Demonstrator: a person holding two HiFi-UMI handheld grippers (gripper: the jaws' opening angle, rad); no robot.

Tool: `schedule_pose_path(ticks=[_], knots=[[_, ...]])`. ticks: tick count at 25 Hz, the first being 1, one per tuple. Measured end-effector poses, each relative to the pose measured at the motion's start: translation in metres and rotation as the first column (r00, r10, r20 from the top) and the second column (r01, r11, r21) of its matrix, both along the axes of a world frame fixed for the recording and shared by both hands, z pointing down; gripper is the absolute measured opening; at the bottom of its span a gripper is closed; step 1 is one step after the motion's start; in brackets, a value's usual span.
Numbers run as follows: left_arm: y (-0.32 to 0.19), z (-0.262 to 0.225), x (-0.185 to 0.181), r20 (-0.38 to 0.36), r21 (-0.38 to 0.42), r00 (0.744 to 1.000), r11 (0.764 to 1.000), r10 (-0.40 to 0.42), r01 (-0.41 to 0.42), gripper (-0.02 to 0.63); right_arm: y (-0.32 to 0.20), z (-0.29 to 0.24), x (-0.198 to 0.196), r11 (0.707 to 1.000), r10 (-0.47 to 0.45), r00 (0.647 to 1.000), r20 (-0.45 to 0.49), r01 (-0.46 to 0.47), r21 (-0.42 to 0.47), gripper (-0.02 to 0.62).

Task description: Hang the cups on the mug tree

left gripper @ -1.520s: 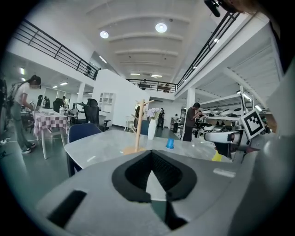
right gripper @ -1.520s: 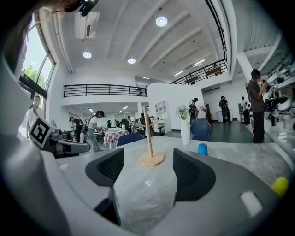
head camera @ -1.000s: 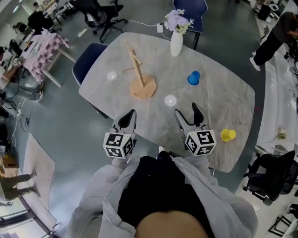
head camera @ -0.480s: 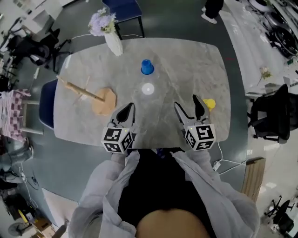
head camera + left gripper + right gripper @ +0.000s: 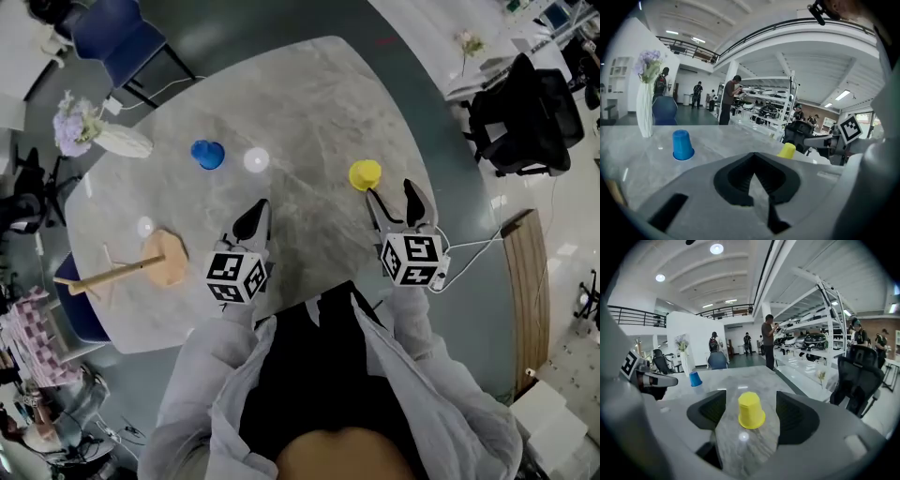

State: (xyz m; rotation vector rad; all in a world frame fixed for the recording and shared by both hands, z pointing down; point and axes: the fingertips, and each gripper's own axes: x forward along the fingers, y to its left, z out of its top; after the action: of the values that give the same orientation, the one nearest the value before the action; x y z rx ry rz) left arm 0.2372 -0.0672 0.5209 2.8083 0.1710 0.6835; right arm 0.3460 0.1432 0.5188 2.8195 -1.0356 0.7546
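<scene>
Grey floor [image 5: 234, 28], marble table [image 5: 309, 122] w/ blue chair [image 5: 117, 26] (prob. shelving [image 5: 806, 324] behind).

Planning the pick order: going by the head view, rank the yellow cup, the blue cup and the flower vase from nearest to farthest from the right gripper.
1. The yellow cup: just ahead of the right gripper, on its side of the table.
2. The blue cup: across the table, toward the left.
3. The flower vase: farthest, by the left edge, beyond the blue cup.
</scene>
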Motion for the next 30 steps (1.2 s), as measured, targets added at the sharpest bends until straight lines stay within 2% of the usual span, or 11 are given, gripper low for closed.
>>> schedule_pose_path(ticks=[2, 8, 12, 14, 22, 27, 30], knots=[[0.011, 0.017, 0.004, 0.043, -0.029, 0.999, 0.999, 0.016, -0.015, 0.000, 0.004, 0.016, -0.001, 1.000, 0.005, 0.999, 0.032, -0.004, -0.019, 0.331], [0.018, 0.059, 0.023, 0.086, -0.044, 0.996, 0.999, 0.014, -0.010, 0.000, -0.014, 0.048, 0.027, 0.998, -0.016, 1.000, 0.023, 0.017, -0.056, 0.324], [0.011, 0.073, 0.017, 0.111, -0.048, 0.994, 0.999, -0.015, 0.020, 0.000, -0.019, 0.062, 0.037, 0.997, -0.005, 0.999, 0.033, 0.008, -0.078, 0.292], [0.006, 0.077, 0.016, 0.115, -0.047, 0.993, 0.998, -0.038, 0.043, 0.000, -0.021, 0.066, 0.041, 0.996, -0.007, 1.000, 0.023, 0.009, -0.086, 0.238], [-0.006, 0.072, 0.012, 0.099, -0.043, 0.991, 0.995, -0.085, 0.090, 0.000, -0.025, 0.065, 0.040, 0.996, -0.022, 1.000, 0.012, 0.023, -0.090, 0.233], [-0.017, 0.052, 0.005, 0.064, -0.043, 0.990, 0.991, -0.128, 0.130, 0.000, -0.030, 0.041, 0.038, 0.996, -0.044, 0.999, -0.023, 0.042, -0.082, 0.232], [-0.031, 0.033, -0.004, 0.035, -0.022, 0.987, 0.987, -0.160, 0.161, 0.000, -0.040, 0.018, 0.033, 0.997, -0.068, 0.997, -0.044, 0.066, -0.048, 0.232]])
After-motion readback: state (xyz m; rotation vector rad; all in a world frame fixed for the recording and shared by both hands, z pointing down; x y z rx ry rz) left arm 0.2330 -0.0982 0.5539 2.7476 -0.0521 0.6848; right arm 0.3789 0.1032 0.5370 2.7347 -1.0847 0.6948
